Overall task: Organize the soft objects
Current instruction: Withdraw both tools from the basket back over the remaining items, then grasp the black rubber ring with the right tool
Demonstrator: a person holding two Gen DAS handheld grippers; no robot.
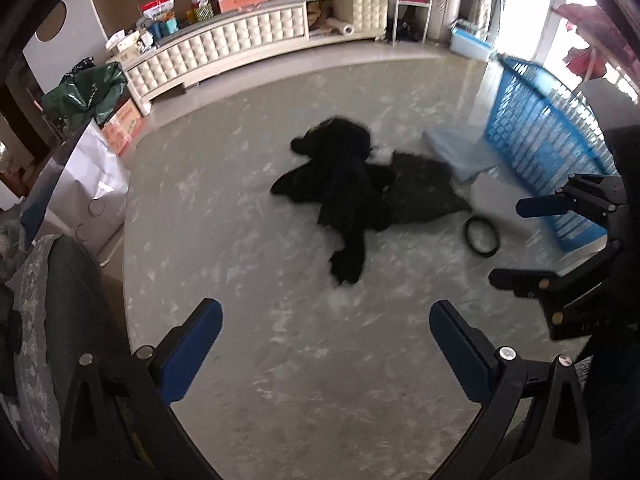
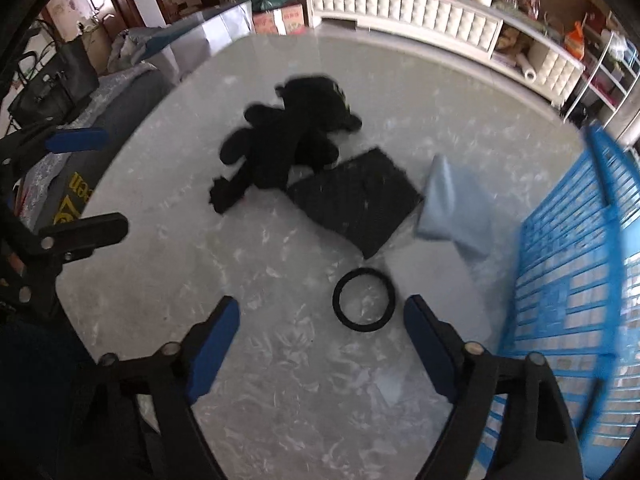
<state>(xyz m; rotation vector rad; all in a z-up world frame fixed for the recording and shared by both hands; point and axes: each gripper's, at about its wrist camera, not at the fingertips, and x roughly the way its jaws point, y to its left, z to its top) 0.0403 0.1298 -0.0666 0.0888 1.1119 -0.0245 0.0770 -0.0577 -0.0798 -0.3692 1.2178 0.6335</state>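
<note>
Both grippers spread wide and empty: left gripper (image 1: 326, 344) faces the black plush toy (image 1: 336, 184) on the grey marbled table (image 1: 240, 360); right gripper (image 2: 322, 344) hangs near the black elastic ring (image 2: 363, 300). Blue slatted plastic basket (image 2: 568, 280) stands at the right, likely the drop target.
</note>
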